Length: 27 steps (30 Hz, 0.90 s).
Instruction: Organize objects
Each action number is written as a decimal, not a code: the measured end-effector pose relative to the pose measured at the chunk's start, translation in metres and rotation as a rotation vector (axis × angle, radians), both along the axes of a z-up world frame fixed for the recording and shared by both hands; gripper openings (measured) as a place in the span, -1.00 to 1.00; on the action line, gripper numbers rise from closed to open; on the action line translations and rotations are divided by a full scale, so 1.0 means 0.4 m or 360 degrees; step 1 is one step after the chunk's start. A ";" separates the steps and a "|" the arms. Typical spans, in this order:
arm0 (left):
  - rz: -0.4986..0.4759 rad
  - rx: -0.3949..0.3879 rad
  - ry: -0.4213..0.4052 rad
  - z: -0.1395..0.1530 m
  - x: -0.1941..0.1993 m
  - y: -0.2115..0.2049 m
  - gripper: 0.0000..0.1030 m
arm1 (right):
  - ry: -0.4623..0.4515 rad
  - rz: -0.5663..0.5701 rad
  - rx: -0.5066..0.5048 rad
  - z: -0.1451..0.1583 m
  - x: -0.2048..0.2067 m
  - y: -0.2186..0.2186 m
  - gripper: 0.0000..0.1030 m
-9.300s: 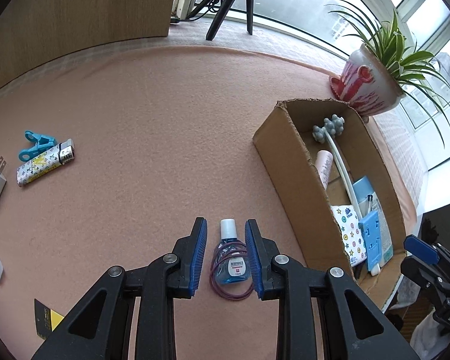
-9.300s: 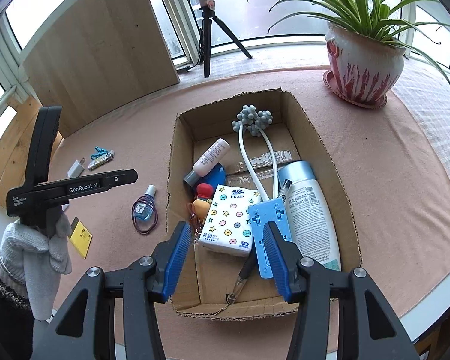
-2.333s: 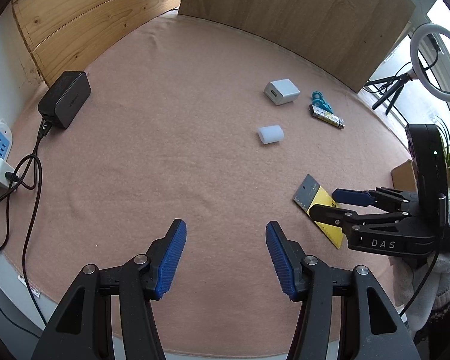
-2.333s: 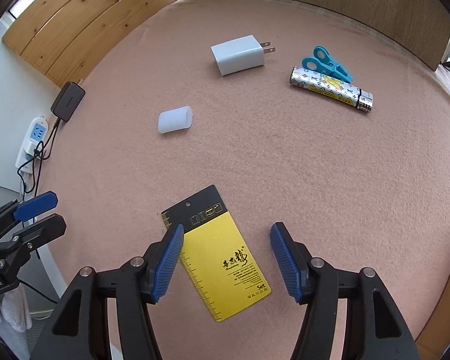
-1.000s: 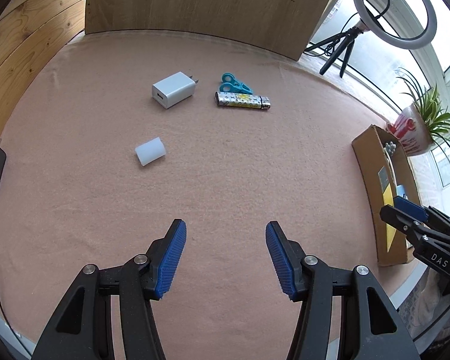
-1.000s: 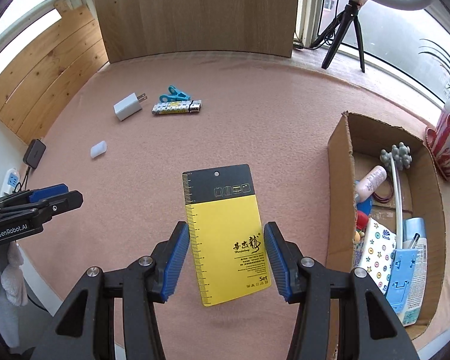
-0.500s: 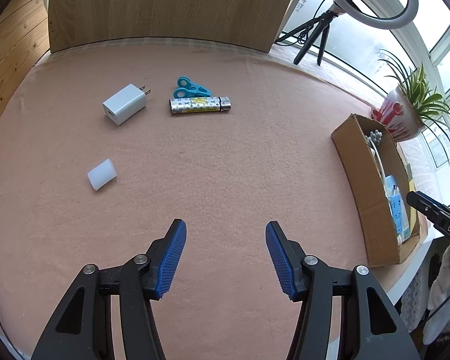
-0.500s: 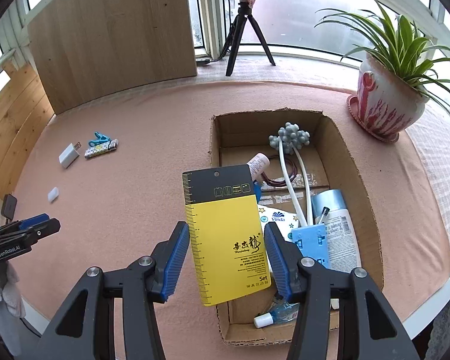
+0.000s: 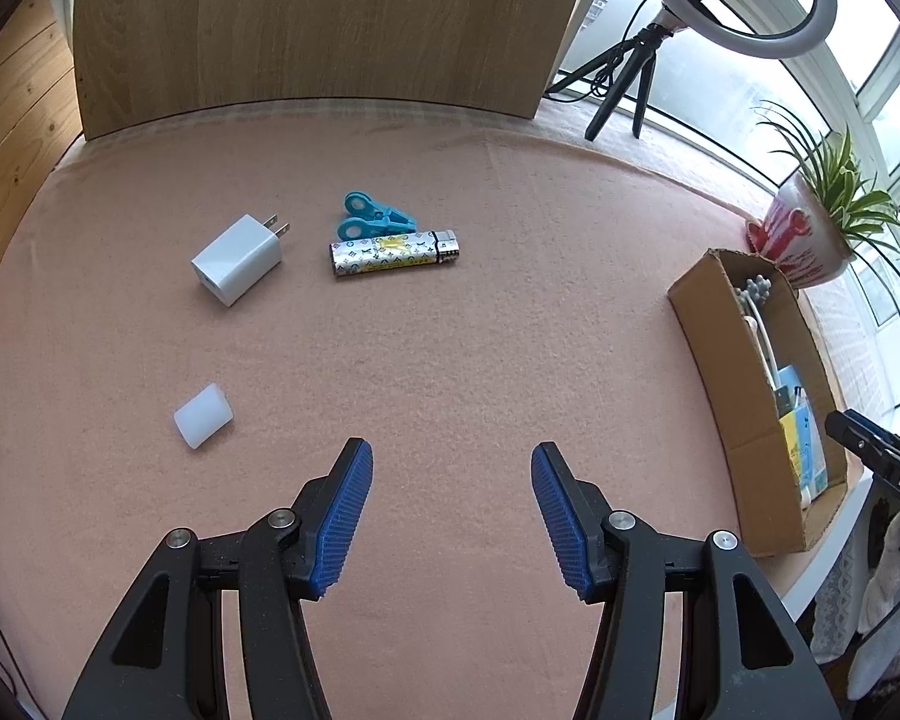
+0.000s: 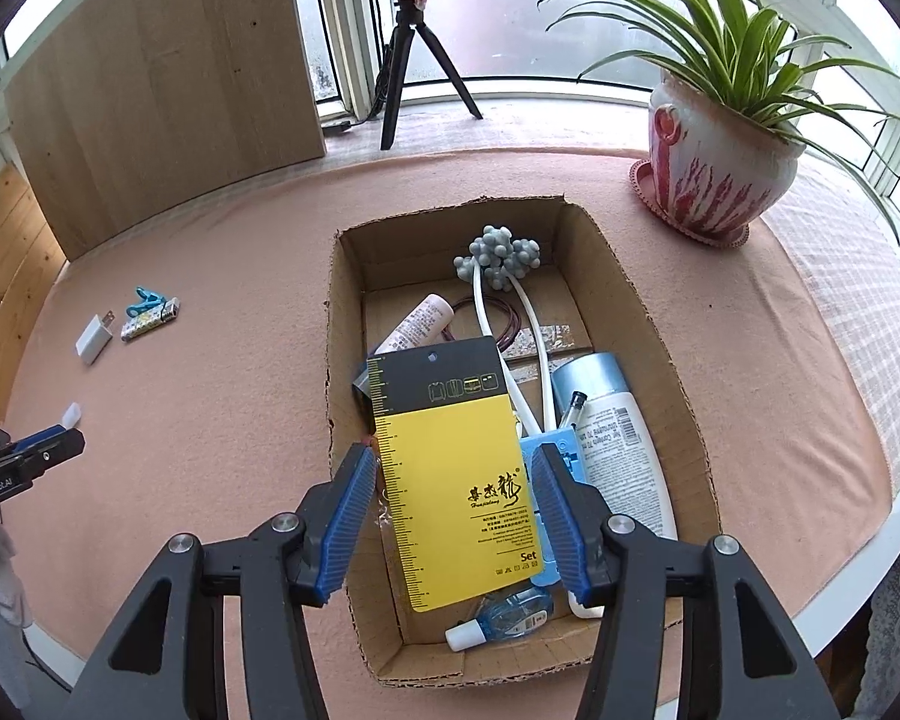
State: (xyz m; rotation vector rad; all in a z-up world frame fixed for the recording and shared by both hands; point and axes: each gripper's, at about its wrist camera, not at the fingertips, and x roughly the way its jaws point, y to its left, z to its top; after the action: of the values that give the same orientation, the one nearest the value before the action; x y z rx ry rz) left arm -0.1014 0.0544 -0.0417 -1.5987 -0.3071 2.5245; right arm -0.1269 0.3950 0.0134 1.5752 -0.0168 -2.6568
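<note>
Left wrist view: your left gripper (image 9: 452,516) hangs wide open and empty over the pink desk (image 9: 510,324); ahead lie a white charger (image 9: 237,258), blue clip (image 9: 373,223), patterned lighter (image 9: 393,254) and small white cap (image 9: 203,415).

Right wrist view: your right gripper (image 10: 450,519) pinches the yellow card (image 10: 453,480) above the cardboard box (image 10: 660,354).

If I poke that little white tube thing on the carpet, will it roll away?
Probably a bit: the white cap looks rounded and lies on its side. The fuzzy pink mat would likely stop it quickly. It seems small and light, so a gentle nudge should move it.
</note>
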 end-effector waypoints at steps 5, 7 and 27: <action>-0.0002 -0.0021 0.0012 0.006 -0.050 -0.017 0.14 | 0.0008 -0.0016 -0.0012 0.008 0.005 0.001 0.08; 0.0006 -0.0031 0.0006 0.004 -0.077 -0.027 0.14 | 0.0009 -0.0021 -0.0027 0.013 0.009 0.000 0.08; 0.0141 -0.0015 -0.0111 -0.073 -0.473 -0.083 -0.24 | -0.0024 -0.0031 -0.0096 0.002 0.031 -0.033 0.08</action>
State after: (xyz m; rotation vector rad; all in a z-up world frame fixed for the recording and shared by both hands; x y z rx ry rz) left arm -0.2908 0.0210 -0.0711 -1.7165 -0.3829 2.5412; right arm -0.1147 0.3819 0.0143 1.5849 -0.1122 -2.6328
